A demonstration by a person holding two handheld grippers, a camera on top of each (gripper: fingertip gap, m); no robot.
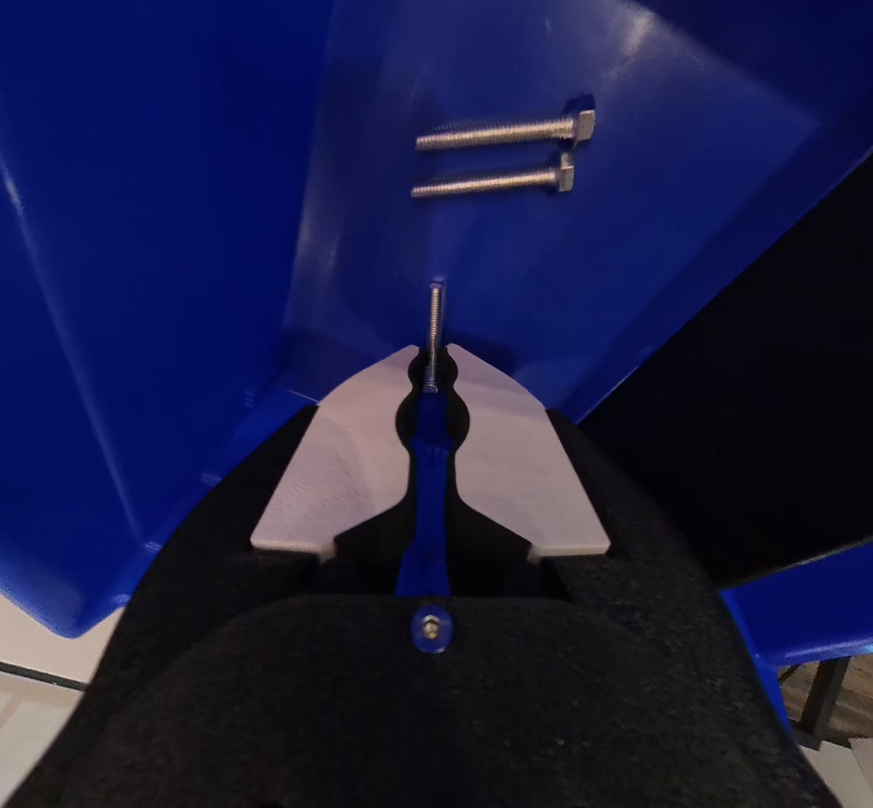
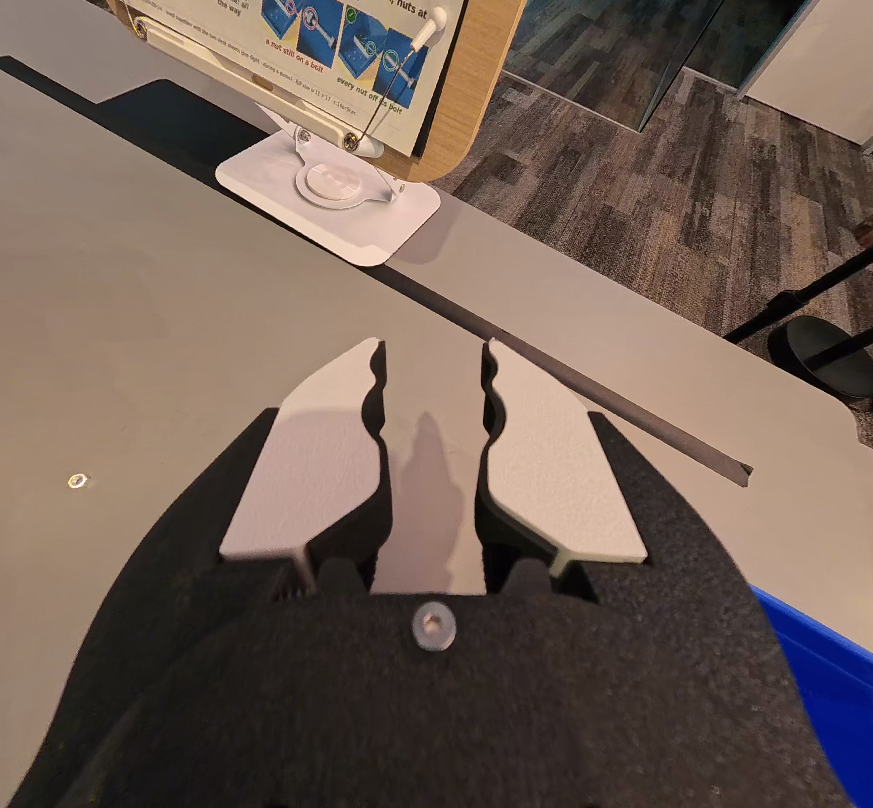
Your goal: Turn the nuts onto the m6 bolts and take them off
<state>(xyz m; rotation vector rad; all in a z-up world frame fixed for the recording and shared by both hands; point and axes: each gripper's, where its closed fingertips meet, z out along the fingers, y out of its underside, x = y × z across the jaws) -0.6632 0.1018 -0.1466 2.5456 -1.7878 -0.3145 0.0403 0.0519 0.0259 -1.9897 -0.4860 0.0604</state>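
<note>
In the left wrist view my left gripper (image 1: pixel 433 350) is inside a blue plastic bin (image 1: pixel 165 218) and is shut on a thin steel bolt (image 1: pixel 435 317). The bolt's shank points forward past the fingertips and its head sits between the jaws. Two larger hex-head bolts (image 1: pixel 503 129) (image 1: pixel 491 180) lie side by side on the bin floor ahead, heads to the right. In the right wrist view my right gripper (image 2: pixel 433 346) is open and empty above a grey table (image 2: pixel 141 313). A small nut (image 2: pixel 77 481) lies on the table to its left.
A white stand (image 2: pixel 330 204) holding a wooden board with an instruction sheet (image 2: pixel 302 20) stands at the table's far edge. A dark slot (image 2: pixel 567 379) runs across the table. A blue bin edge (image 2: pixel 826 658) shows at the lower right. A black pole base (image 2: pixel 822 355) stands on the floor. The grippers' ends are close to 75 cm from one another.
</note>
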